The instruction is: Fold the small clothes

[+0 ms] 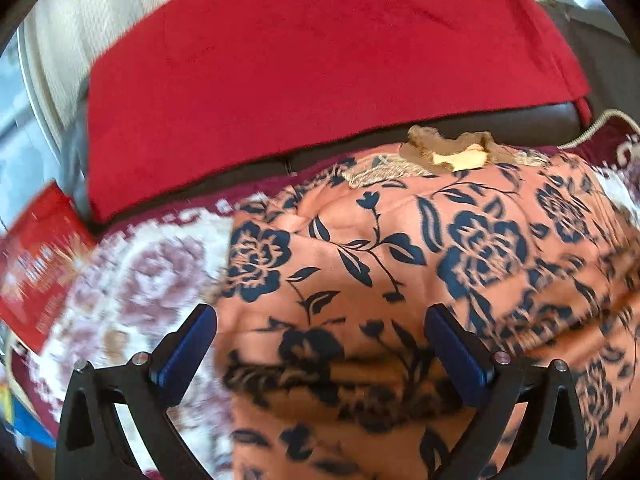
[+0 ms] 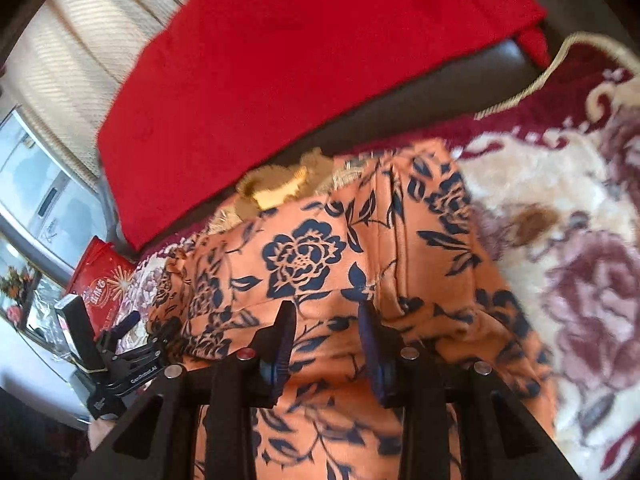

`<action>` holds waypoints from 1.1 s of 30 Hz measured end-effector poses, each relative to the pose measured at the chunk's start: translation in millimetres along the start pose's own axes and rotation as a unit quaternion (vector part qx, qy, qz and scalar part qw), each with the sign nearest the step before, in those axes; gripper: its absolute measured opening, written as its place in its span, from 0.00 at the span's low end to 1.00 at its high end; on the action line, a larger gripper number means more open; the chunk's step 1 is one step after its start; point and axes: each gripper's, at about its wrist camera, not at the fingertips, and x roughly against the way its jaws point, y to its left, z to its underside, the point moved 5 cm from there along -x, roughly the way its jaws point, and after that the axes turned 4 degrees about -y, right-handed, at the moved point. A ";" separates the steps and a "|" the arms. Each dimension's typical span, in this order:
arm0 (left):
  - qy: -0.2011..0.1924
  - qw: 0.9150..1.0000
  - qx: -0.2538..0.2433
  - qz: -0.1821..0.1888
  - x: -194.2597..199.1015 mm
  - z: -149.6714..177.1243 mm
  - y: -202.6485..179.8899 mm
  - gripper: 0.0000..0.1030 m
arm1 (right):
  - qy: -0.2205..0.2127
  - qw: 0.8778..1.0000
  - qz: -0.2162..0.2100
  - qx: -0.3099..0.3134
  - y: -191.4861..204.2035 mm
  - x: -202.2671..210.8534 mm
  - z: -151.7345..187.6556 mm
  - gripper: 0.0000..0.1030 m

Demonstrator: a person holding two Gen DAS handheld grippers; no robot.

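An orange garment with dark blue flowers point(image 1: 400, 264) lies spread on a cream and maroon floral blanket point(image 1: 152, 276). It has a brown lace collar point(image 1: 448, 152) at its far edge. My left gripper point(image 1: 320, 320) is wide open, its blue-padded fingers point(image 1: 192, 344) just above the garment's near left part. The garment also fills the middle of the right wrist view point(image 2: 320, 256). My right gripper point(image 2: 326, 312) is part open over the cloth, with nothing between its fingers. The left gripper point(image 2: 132, 344) also shows at the lower left of the right wrist view.
A red cloth point(image 1: 320, 64) covers a dark leather seat back point(image 1: 520, 120) behind the garment. A red printed packet point(image 1: 36, 264) lies at the left edge of the blanket. White curtains point(image 2: 72, 40) and a cabinet point(image 2: 36, 184) stand further left.
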 end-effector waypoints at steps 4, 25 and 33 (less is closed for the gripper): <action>-0.033 0.999 -0.004 -0.018 41.4 15.0 6.8 1.00 | -0.022 1.000 -0.007 0.001 -0.7 26.8 25.6 0.35; -0.026 0.999 0.030 0.003 143.0 80.5 25.1 1.00 | 0.032 0.999 0.007 0.027 11.6 91.3 138.4 0.35; 0.043 0.996 0.074 0.007 147.2 146.6 62.9 1.00 | -0.004 1.000 0.026 0.010 -10.5 141.8 147.7 0.74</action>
